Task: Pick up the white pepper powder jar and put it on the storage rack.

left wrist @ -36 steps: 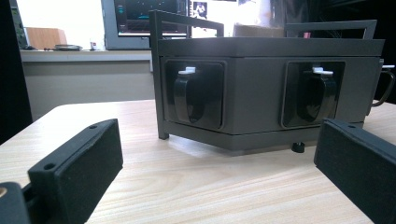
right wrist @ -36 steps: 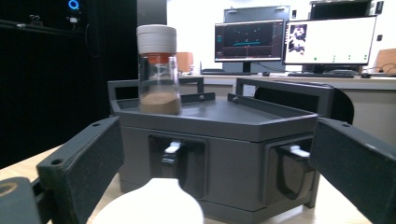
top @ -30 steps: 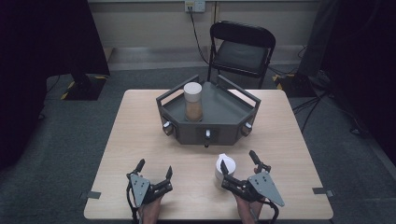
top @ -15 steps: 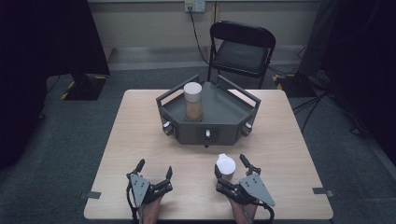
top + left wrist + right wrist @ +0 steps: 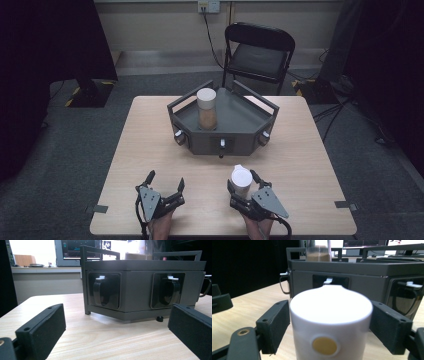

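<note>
Seemingly light, rigid and smooth, a white lidded canister [image 5: 241, 181] is stood at the table's [image 5: 150, 130] five o'clock, clasped mid-wall by the just-closing right gripper [image 5: 243, 183]; the left gripper [image 5: 164, 182] is held open.

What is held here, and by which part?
The right tongs, jaws just closing, clasp the white container by its sides below the lid. The left tongs hold nothing.

Left gripper: my left gripper [image 5: 164, 183] sits low at the near table edge, jaws spread wide with nothing between them.
Right gripper: my right gripper [image 5: 241, 185] has just been closing its jaws, and both pads now meet the white container [image 5: 241, 182].
Hands: both come in from the bottom edge.
</note>
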`<state>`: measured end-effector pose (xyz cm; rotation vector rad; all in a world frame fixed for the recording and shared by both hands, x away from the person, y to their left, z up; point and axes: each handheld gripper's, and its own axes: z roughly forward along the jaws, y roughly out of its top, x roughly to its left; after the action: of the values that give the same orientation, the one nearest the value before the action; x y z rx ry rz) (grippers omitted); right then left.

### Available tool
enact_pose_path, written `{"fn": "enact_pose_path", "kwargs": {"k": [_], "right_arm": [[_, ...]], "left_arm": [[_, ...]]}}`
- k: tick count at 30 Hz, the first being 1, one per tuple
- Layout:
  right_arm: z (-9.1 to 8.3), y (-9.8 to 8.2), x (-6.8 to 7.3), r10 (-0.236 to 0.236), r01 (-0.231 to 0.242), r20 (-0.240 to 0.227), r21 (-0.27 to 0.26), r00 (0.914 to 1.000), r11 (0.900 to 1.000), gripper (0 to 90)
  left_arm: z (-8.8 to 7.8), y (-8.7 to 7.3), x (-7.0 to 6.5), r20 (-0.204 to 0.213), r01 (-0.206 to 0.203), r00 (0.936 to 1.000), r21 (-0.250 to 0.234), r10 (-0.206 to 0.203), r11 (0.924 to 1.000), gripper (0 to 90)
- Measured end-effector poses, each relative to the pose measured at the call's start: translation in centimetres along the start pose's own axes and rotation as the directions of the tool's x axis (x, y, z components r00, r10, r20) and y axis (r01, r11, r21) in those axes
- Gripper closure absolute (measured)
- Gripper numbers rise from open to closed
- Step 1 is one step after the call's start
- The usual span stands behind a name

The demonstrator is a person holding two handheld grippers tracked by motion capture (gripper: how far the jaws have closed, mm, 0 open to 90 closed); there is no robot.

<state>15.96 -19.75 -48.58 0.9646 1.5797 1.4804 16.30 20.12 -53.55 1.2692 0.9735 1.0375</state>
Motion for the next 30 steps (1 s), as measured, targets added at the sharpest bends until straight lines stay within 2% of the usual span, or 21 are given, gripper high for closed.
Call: {"fn": "enact_pose_path", "kwargs": {"k": [12, 30], "right_arm": [[0.31, -0.18, -0.52, 0.006, -0.005, -0.018, 0.03, 0.9998, 1.0, 29.1], [0.33, 0.23, -0.45, -0.003, 0.004, -0.013, 0.042, 0.9999, 0.999, 30.0]], "left_arm": [[0.0, 0.0, 0.0, 0.0, 0.0, 1.0, 0.0, 0.0, 1.0, 0.7], [0.0, 0.0, 0.0, 0.0, 0.0, 1.0, 0.0, 0.0, 1.0, 0.7]]}}
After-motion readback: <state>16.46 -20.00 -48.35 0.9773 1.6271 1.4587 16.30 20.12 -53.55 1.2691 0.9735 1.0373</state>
